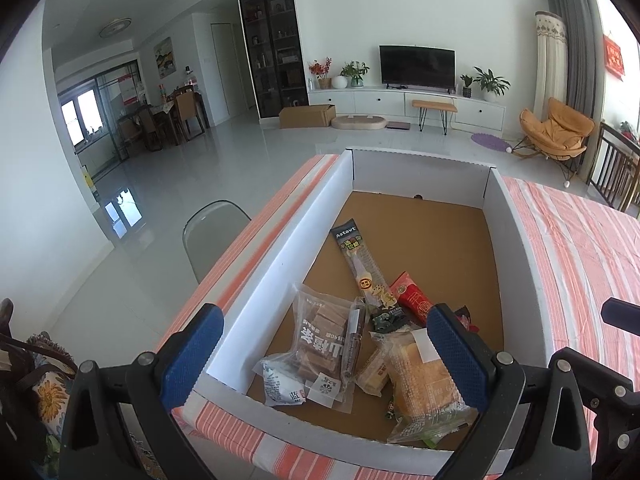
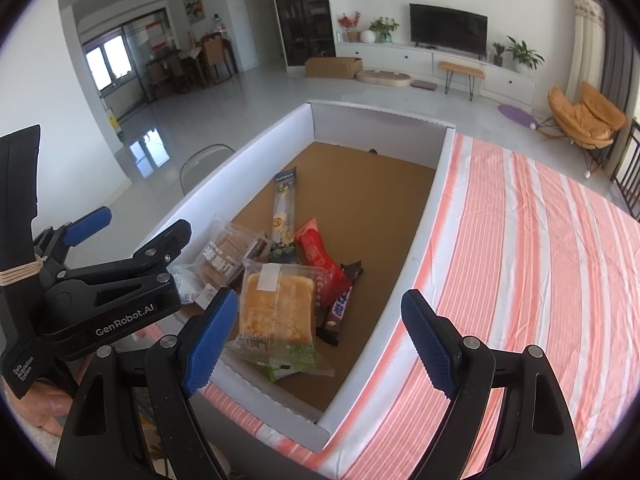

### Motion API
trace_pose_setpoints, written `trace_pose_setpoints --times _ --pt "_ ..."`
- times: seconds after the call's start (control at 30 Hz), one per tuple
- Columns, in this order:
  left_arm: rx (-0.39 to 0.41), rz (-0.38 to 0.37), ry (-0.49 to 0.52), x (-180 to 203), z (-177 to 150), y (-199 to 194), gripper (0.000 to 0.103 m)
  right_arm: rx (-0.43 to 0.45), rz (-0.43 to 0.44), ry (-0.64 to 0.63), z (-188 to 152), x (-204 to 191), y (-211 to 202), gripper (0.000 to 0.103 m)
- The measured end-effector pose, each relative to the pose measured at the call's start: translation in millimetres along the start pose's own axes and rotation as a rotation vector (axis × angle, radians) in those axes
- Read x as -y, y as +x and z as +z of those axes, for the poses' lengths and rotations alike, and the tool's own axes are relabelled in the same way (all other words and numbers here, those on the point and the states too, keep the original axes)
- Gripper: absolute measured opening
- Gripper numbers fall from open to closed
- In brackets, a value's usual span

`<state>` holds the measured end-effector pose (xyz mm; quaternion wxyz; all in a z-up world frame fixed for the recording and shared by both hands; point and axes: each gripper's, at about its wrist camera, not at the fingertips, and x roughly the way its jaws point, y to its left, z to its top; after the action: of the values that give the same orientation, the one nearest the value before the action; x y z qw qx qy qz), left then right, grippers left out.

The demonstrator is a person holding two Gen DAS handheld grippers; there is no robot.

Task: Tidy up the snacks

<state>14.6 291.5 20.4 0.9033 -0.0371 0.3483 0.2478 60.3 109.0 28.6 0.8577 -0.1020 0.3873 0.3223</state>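
A white box with a brown cardboard floor (image 1: pixel 436 240) stands on the striped table, also in the right wrist view (image 2: pixel 360 184). In its near end lie several snacks: a clear bag of yellow cake (image 1: pixel 424 392) (image 2: pixel 276 312), a bag of brown biscuits (image 1: pixel 324 336) (image 2: pixel 224 256), a long grey stick pack (image 1: pixel 360 264) (image 2: pixel 285 208), a red pack (image 1: pixel 414 300) (image 2: pixel 320 264), a dark chocolate bar (image 2: pixel 340 304) and a small white packet (image 1: pixel 280 384). My left gripper (image 1: pixel 320 356) is open and empty above the box's near end. My right gripper (image 2: pixel 320 344) is open and empty over the box's near right corner.
The table wears an orange and white striped cloth (image 2: pixel 540 280) to the right of the box. A grey chair (image 1: pixel 212 232) stands left of the table. The left gripper's body (image 2: pixel 112 292) shows at the left of the right wrist view. The living room lies beyond.
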Motion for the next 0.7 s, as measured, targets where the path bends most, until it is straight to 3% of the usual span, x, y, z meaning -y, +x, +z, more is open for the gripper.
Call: trace_pose_setpoints --times 0.53,0.7 --pt "0.041 0.039 0.034 0.4 2.0 -4.3 0.103 0.004 -0.014 -0.012 1.5 -6.9 2.0 0.086" --pt "0.051 0.001 0.017 -6.0 4.5 -6.5 0.103 0.016 -0.015 -0.018 3.6 -11.7 -0.1 0.086"
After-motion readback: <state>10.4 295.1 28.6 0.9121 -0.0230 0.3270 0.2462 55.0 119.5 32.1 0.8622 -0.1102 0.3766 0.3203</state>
